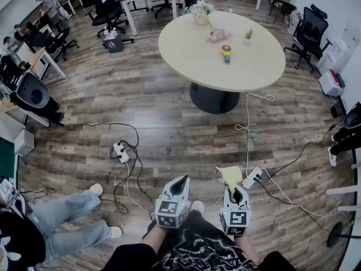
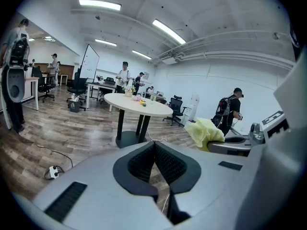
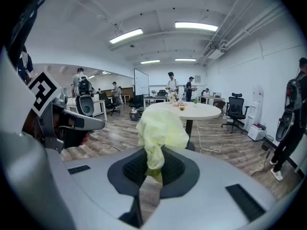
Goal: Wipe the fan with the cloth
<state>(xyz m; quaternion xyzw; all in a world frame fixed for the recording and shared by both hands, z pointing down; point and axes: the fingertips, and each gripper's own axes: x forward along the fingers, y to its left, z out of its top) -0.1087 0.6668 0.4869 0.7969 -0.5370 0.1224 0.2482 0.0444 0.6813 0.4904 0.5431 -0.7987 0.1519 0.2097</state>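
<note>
fan (image 1: 226,52) on round tabletop (image 1: 186,55), looks upright, well apart and almost straight ahead of right hand-held gripper (image 1: 236,192), so nearer that side. pinching yellow cloth (image 1: 230,175) there. left hand-held gripper (image 1: 182,180) pressed together, empty.

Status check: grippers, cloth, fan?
Left gripper shut, empty. Right gripper shut on cloth. Fan on table, far ahead. Cables on floor between.
</note>
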